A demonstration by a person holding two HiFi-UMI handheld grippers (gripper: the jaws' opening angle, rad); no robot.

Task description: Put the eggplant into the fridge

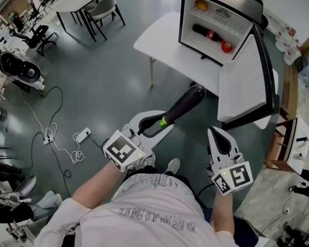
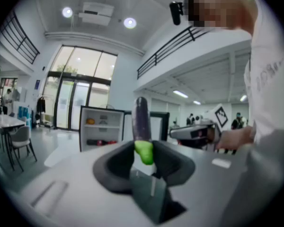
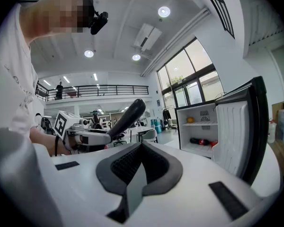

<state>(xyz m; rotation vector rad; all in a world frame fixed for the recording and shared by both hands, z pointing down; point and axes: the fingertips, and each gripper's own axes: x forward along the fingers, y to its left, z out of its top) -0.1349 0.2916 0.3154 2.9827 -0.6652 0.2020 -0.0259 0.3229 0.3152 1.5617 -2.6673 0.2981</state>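
Note:
A dark purple eggplant (image 1: 183,106) with a green stem end sticks out of my left gripper (image 1: 162,123), which is shut on the stem end. In the left gripper view the eggplant (image 2: 141,119) rises upright from between the jaws of the left gripper (image 2: 143,152). It points toward the small white fridge (image 1: 188,19) on a white table (image 1: 157,40); the fridge door (image 1: 244,81) hangs wide open to the right. My right gripper (image 1: 220,138) is lower right, empty, its jaws together (image 3: 142,148). The right gripper view shows the eggplant (image 3: 128,115) and the fridge (image 3: 199,126).
Inside the fridge lie a dark bottle (image 1: 206,34), a red fruit (image 1: 226,47) and an orange fruit (image 1: 201,5) on the upper shelf. A power strip and cables (image 1: 82,135) lie on the floor at left. Tables and chairs (image 1: 100,6) stand at upper left.

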